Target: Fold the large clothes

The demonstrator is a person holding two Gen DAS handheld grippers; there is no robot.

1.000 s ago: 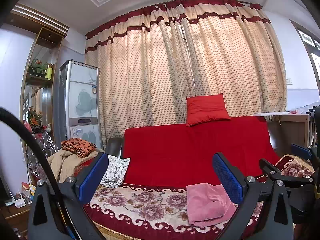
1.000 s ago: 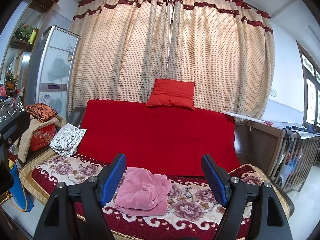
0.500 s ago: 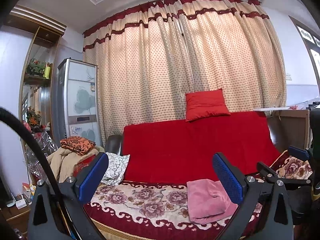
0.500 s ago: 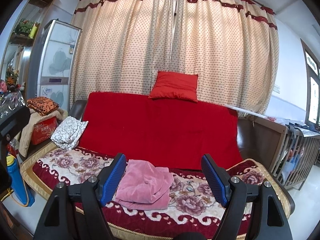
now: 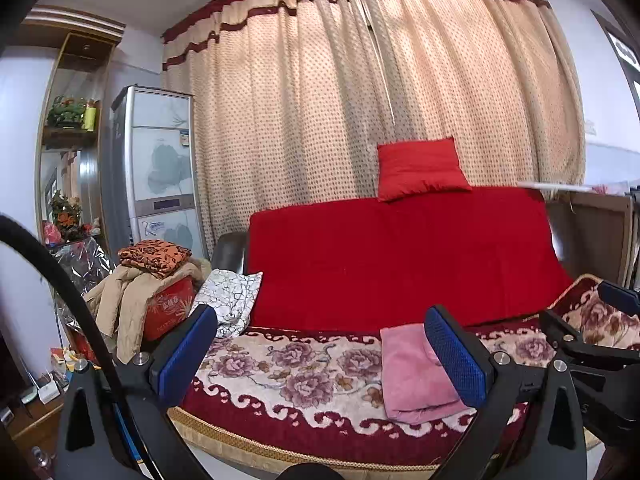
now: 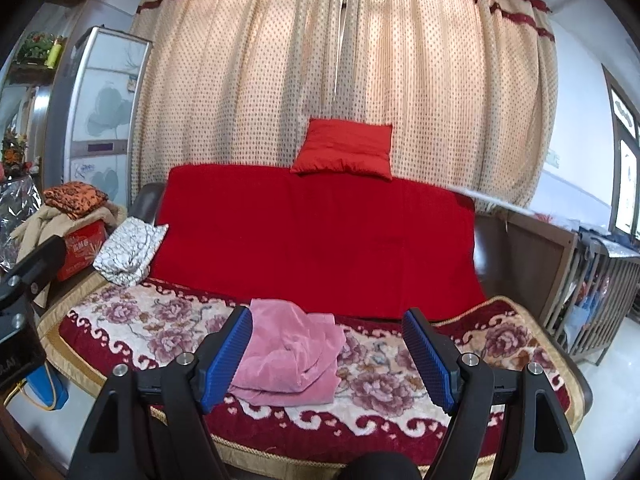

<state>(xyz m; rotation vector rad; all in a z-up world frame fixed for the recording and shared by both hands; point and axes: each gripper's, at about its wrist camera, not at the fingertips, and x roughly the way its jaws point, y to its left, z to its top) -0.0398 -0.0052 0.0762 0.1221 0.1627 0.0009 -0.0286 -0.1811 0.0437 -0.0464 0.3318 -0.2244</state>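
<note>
Lying bunched on the sofa (image 6: 120, 332) seat, the pink garment (image 6: 288, 356) is sitting before both grippers, left (image 5: 324, 356) and right (image 6: 328, 356), fingers apart and empty, seemingly squaring up to it.

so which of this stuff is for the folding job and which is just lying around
For the job:
pink garment, crumpled on the floral sofa cover
left tongs and right tongs, both open

Just lying about:
red cushion
white patterned pillow
orange cloth
</note>
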